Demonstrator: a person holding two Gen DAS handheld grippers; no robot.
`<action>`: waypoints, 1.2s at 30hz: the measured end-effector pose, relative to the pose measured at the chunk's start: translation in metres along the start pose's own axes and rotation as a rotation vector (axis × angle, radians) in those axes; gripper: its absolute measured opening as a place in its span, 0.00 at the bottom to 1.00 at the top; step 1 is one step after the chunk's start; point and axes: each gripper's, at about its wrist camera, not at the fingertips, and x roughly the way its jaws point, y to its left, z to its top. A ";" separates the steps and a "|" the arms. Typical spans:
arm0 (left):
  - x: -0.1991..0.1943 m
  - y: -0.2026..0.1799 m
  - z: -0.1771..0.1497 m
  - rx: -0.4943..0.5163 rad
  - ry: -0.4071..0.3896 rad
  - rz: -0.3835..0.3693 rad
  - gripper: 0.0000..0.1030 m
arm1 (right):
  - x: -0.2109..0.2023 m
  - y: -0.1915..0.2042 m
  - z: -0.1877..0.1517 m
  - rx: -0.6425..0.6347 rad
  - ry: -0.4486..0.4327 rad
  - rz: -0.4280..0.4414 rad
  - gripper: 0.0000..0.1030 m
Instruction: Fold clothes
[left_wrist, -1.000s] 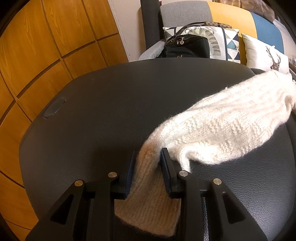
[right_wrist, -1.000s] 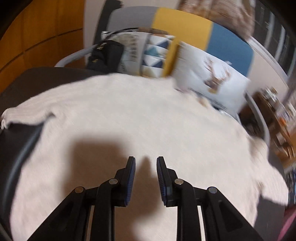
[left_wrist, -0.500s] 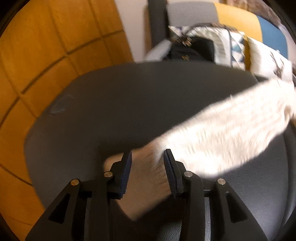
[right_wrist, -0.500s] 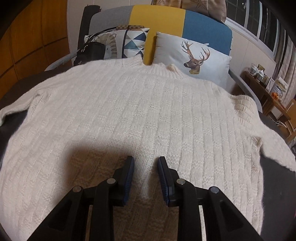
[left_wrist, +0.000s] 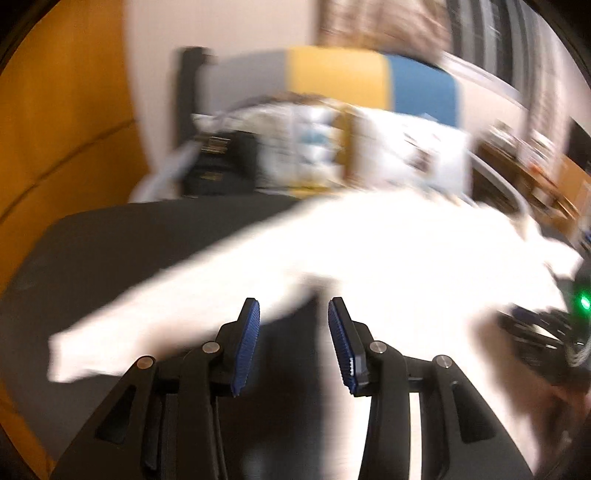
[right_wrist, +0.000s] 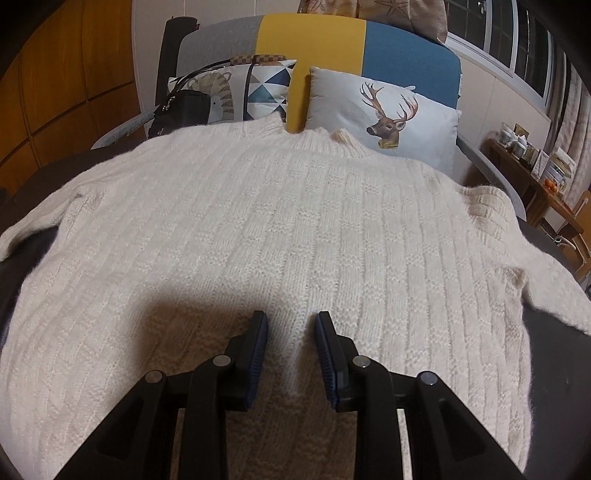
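Black padded tabletop (right_wrist: 554, 332), patchwork sofa (right_wrist: 314, 37) right behind it with a deer cushion (right_wrist: 384, 114) and a black bag (right_wrist: 181, 110).

Cream knit sweater (right_wrist: 277, 221) lies spread flat, collar toward the sofa. One sleeve runs out to the left (left_wrist: 166, 306), the other is bunched at the right shoulder (right_wrist: 491, 214).

Left tool (left_wrist: 293, 339): jaws parted, nothing between them, hanging just over the left sleeve; that view is heavily blurred. Right tool (right_wrist: 291, 354): jaws a little apart, low over the hem middle. Can't tell whether it pinches knit.

Flat and sleeves out, so unfolded as it lies. For a clean sleeve fold I'd grip near the cuff, lift clear and lay it across the chest without dragging the body.

Room: bare tabletop left of the sleeve. Collar sits near the far edge; the right sleeve runs out of view.
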 end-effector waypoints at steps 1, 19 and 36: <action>0.010 -0.023 -0.002 0.022 0.027 -0.029 0.41 | -0.002 -0.003 0.001 0.006 0.010 0.017 0.26; 0.045 -0.078 -0.046 0.116 0.068 0.024 0.68 | -0.040 -0.069 -0.050 0.072 0.011 0.008 0.28; 0.052 -0.073 -0.047 0.101 0.054 0.060 0.80 | -0.019 -0.339 0.000 0.436 0.000 -0.290 0.23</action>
